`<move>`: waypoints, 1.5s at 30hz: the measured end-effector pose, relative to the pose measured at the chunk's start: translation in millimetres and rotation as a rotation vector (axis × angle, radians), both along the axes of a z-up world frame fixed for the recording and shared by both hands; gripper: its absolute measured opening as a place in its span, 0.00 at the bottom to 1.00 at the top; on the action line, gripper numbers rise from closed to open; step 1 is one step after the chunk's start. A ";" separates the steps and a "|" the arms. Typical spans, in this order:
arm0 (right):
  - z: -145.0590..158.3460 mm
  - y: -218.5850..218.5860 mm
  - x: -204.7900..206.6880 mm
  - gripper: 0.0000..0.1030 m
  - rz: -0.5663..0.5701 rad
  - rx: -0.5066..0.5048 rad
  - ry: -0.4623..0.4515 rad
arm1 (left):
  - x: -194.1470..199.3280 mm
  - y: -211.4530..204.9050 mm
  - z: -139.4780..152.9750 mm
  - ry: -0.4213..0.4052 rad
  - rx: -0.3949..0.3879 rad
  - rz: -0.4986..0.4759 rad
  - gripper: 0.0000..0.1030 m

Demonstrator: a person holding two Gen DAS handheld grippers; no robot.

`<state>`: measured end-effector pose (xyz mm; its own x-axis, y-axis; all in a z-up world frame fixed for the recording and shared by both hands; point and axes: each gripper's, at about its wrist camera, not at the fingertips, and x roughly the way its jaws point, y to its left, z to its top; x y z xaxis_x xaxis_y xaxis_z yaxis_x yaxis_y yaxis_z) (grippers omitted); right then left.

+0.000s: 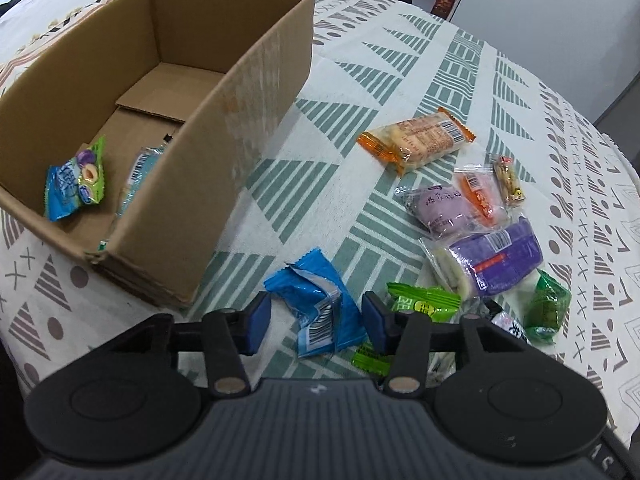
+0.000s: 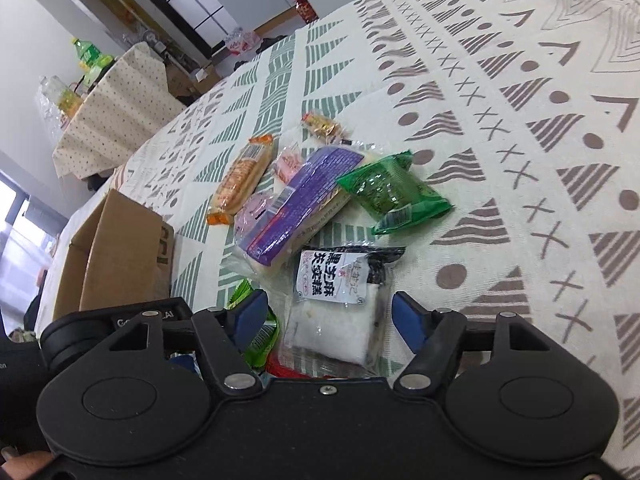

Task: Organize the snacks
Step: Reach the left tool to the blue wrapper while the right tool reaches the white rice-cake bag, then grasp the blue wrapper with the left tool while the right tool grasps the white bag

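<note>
Left gripper [image 1: 316, 322] — jaws spread wide, nothing held, set astride the blue packet [image 1: 320, 312] lying on the tablecloth [image 1: 460, 60] just beside the cardboard box [image 1: 240, 128]. Packet judged light, crinkly, slippery — best pinched across its puffed middle.

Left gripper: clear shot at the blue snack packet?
Probably yes. The left gripper is open with the blue packet between its fingers on the tablecloth; nothing covers it.
</note>
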<state>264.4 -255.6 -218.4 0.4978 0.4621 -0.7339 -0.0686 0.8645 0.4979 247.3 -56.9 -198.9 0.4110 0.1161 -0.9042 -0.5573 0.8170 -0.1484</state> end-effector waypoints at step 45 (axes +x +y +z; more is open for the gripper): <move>89.4 59.0 -17.9 0.39 0.052 0.048 -0.291 | -54.4 43.7 125.9 -0.254 0.109 -0.019 0.33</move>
